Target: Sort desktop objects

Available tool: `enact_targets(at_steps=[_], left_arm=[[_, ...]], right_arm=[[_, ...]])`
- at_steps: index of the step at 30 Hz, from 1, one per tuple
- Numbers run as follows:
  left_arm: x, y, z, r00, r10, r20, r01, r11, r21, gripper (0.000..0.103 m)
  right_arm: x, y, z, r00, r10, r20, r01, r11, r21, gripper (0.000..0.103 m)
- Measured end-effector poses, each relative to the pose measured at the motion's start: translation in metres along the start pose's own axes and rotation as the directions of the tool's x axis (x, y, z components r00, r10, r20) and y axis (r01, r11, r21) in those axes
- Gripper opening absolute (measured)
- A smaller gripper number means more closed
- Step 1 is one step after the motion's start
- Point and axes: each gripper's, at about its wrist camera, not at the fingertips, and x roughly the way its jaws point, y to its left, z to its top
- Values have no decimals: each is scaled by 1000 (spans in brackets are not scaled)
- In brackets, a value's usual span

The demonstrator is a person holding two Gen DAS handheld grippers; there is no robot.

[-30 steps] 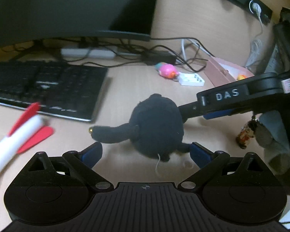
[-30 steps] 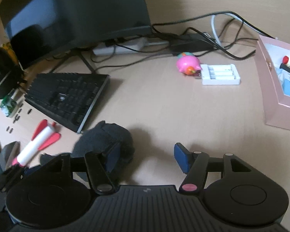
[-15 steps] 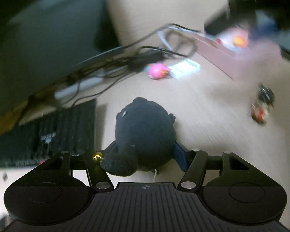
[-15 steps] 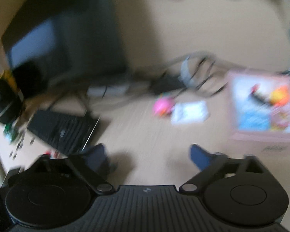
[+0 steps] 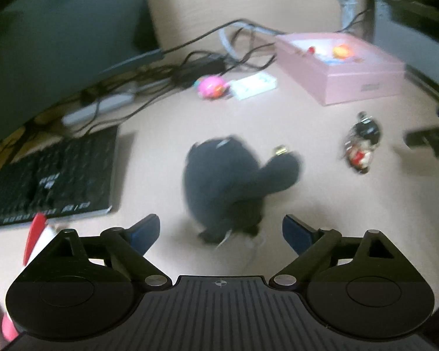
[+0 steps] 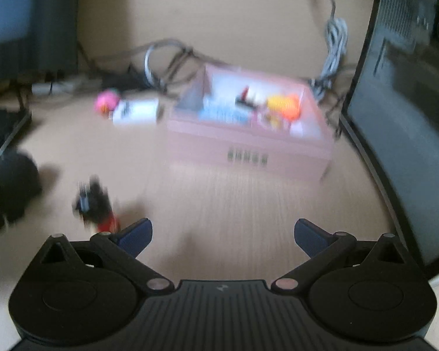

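Observation:
A black plush toy [image 5: 225,181] lies on the desk, blurred, its tail end with a gold bead pointing right. My left gripper [image 5: 221,225] is just behind it with its jaws opening; the plush's near end reaches between the fingertips, and the pads do not touch it. My right gripper [image 6: 223,226] stands open over bare desk with nothing between its fingers. A small black and red figurine [image 6: 98,204] lies just ahead of its left fingertip, and the plush [image 6: 11,181] is at the far left. The figurine [image 5: 361,149] lies right of the plush.
A pink open box [image 6: 248,146] holding several small toys stands ahead of the right gripper, with a dark monitor to its right. A pink ball toy [image 5: 212,86], a white case [image 5: 253,84] and cables lie at the back. Keyboard [image 5: 49,172] and a red-white rocket [image 5: 36,234] are at left.
My left gripper closed on the black plush, turned with it, then let it go; the plush's tail now points right. My right gripper opened and swung right, from the plush to the pink box.

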Motion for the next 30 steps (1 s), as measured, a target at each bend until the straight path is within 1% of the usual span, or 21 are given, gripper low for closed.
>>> enact_targets(at_steps=[4,7,9,10,13,16,22,26,27,29,30], left_arm=[[8,13,-1,993,110,-42,-112,992,-55,95],[9,24,-3,978,202,-53,-206,975,-87,95],[10,33,-5,969,240,-67,-246,962,-116,95],[11,38,-5,966,248,-77,-256,957,-139,95],[7,48,-8,965,243,-97,-258,946,-197,96],[-1,50,-13,968,227,-102,-245,943,-225,97],[-16,41,-25,984,154,-93,-175,940,-292,98],[-22,34,-28,988,122,-92,-146,934,-327,98],[-24,33,-29,989,117,-90,-141,933,-332,98],[-27,31,-31,990,110,-87,-133,930,-341,99],[-29,30,-32,990,108,-88,-132,929,-345,99]], right_arm=[[6,4,-18,998,35,-50,-35,999,3,103],[10,5,-26,996,47,-73,-46,999,17,103],[14,5,-29,995,50,-84,-48,998,29,103],[15,4,-31,994,53,-91,-50,998,37,103],[15,1,-34,994,63,-88,-56,995,77,103],[16,-1,-34,995,58,-80,-52,995,81,103],[19,-1,-32,994,61,-87,-55,996,73,103],[23,3,-23,986,106,-125,-103,994,29,103],[23,4,-21,982,130,-135,-127,991,30,103],[14,8,-18,981,179,-81,-177,984,24,103],[7,14,-17,982,186,-38,-186,982,-9,103]])
